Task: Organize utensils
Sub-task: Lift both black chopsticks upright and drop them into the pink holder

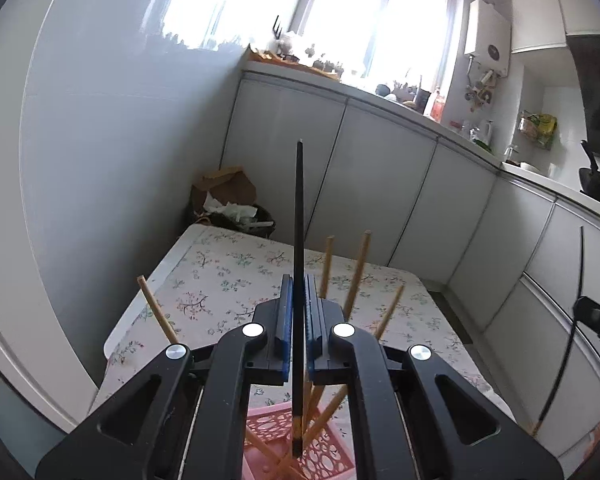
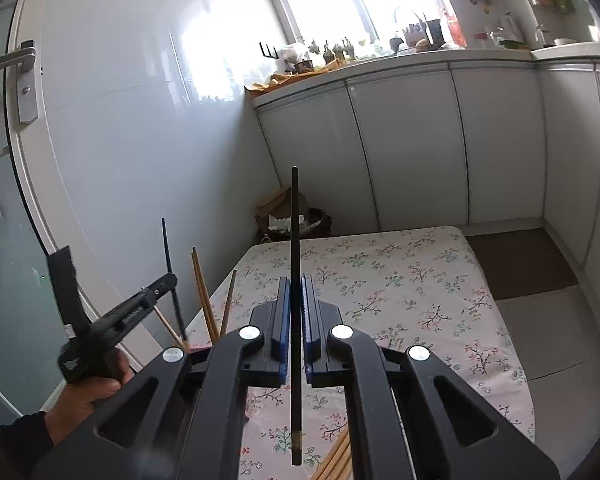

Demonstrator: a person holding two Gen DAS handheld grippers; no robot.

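The left gripper (image 1: 299,312) has its jaws pinching a black chopstick (image 1: 299,216) that points to 12 o'clock, above a pink basket (image 1: 324,452) of wooden chopsticks (image 1: 358,268) on the desk (image 1: 220,280). The right gripper (image 2: 296,312) pinches another black chopstick (image 2: 294,232) the same way, running upright between the jaws.

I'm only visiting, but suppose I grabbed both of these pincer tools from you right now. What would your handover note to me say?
Left gripper: shut on a black chopstick, held upright over the pink basket.
Right gripper: shut on a second black chopstick, upright above the table.
Basket: several wooden chopsticks already stand in it, leaning apart.
Table: a few more wooden chopsticks lie on the floral cloth, under the right gripper.
Done: those wooden sticks are in the basket.
Left: probably drop both black chopsticks into the basket, then collect the ones on the cloth.
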